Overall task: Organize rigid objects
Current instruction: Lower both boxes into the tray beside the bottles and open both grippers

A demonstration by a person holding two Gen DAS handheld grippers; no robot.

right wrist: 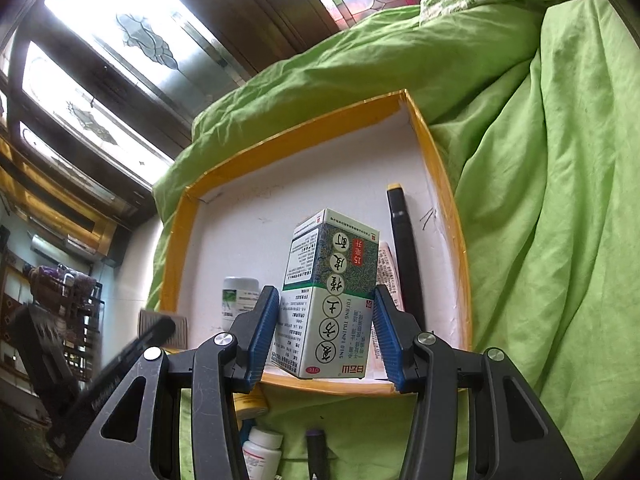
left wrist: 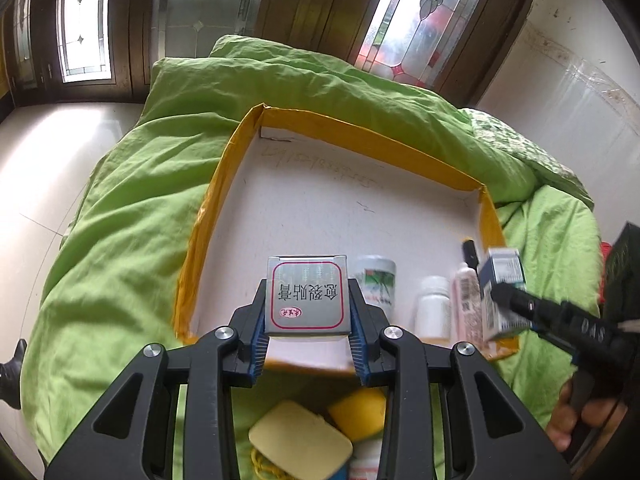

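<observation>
Left wrist view shows your left gripper (left wrist: 307, 320) pinching the silver box (left wrist: 307, 296) at lower centre above the yellow-rimmed tray (left wrist: 208, 216), so lower it upright beside the green-labelled jar (left wrist: 376, 280) before releasing

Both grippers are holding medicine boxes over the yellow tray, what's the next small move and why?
Probably lower the left gripper and set its silver box on the bare tray floor left of the green-label jar. Its jaws clamp the box above the near rim, and that patch looks free, while the right gripper holds its tall box by the crowded side with the black pen.
</observation>
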